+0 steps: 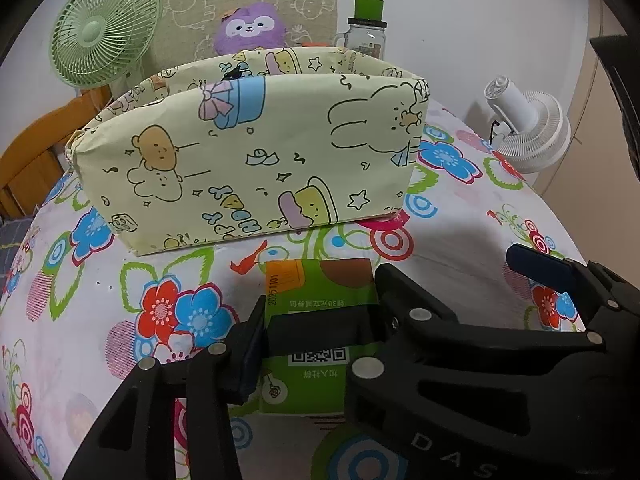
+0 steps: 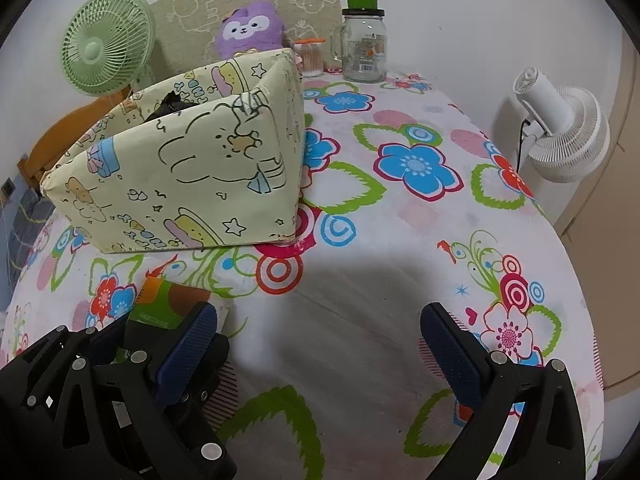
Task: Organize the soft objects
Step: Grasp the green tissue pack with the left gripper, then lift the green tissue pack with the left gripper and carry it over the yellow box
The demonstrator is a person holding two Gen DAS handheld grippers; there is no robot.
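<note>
A green tissue pack (image 1: 316,308) with a QR code lies on the flowered tablecloth in front of a pale yellow cartoon-print fabric bin (image 1: 256,156). My left gripper (image 1: 316,344) has its jaws around the pack, shut on its sides. In the right wrist view the pack (image 2: 160,304) shows at lower left inside the left gripper (image 2: 156,332). My right gripper (image 2: 320,332) is open and empty over bare cloth to the right. The bin (image 2: 180,168) holds something dark (image 2: 170,102). A purple plush (image 1: 250,28) sits behind the bin.
A green fan (image 1: 104,32) stands at the back left, a white fan (image 1: 528,128) off the table's right edge. A glass jar with a green lid (image 2: 364,40) and a cotton swab holder (image 2: 312,56) stand at the back. A wooden chair (image 1: 36,160) is left.
</note>
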